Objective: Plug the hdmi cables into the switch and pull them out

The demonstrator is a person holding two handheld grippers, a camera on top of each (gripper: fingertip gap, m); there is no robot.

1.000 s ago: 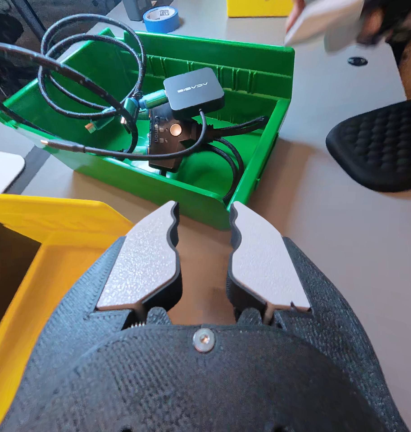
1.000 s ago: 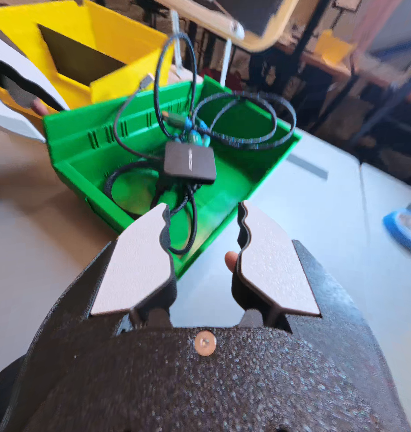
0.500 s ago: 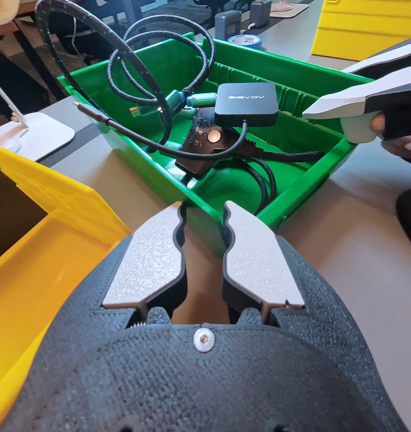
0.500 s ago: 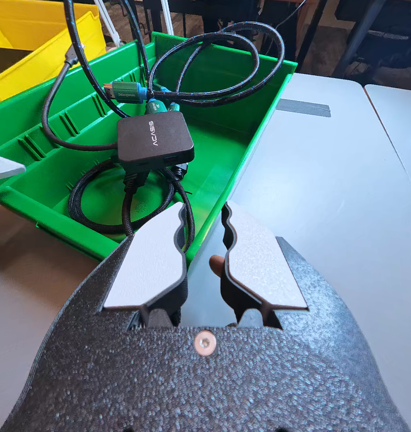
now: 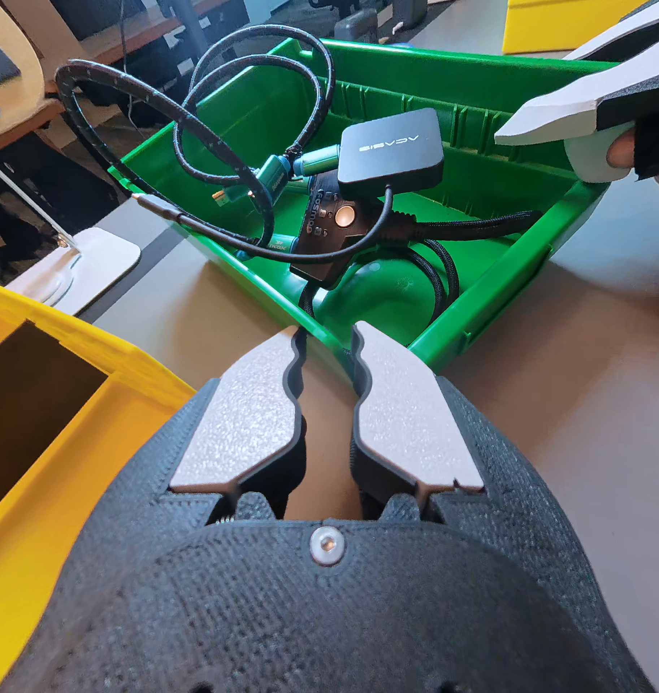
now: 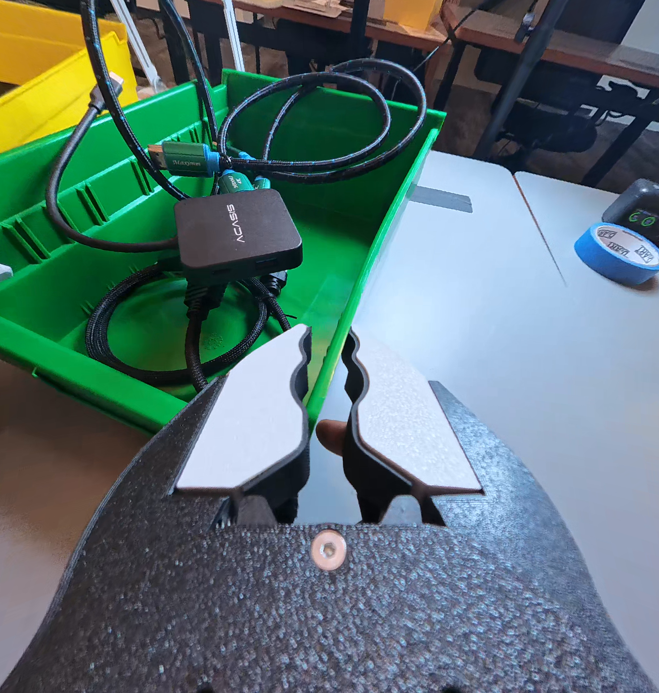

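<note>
Starting out, you hold both the left gripper (image 5: 326, 360) and right gripper (image 6: 326, 356) slightly parted and empty beside the green bin (image 6: 380, 240), where the switch (image 5: 329, 228) and cables (image 6: 320, 123) lie tangled; every plugging step seems left.

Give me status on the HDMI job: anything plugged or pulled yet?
Done: nothing obvious; one green plug lies loose in the green bin. In hand: nothing; left gripper and right gripper are open and empty at the bin's edge. Left: plugging into the switch, then pulling out.
</note>
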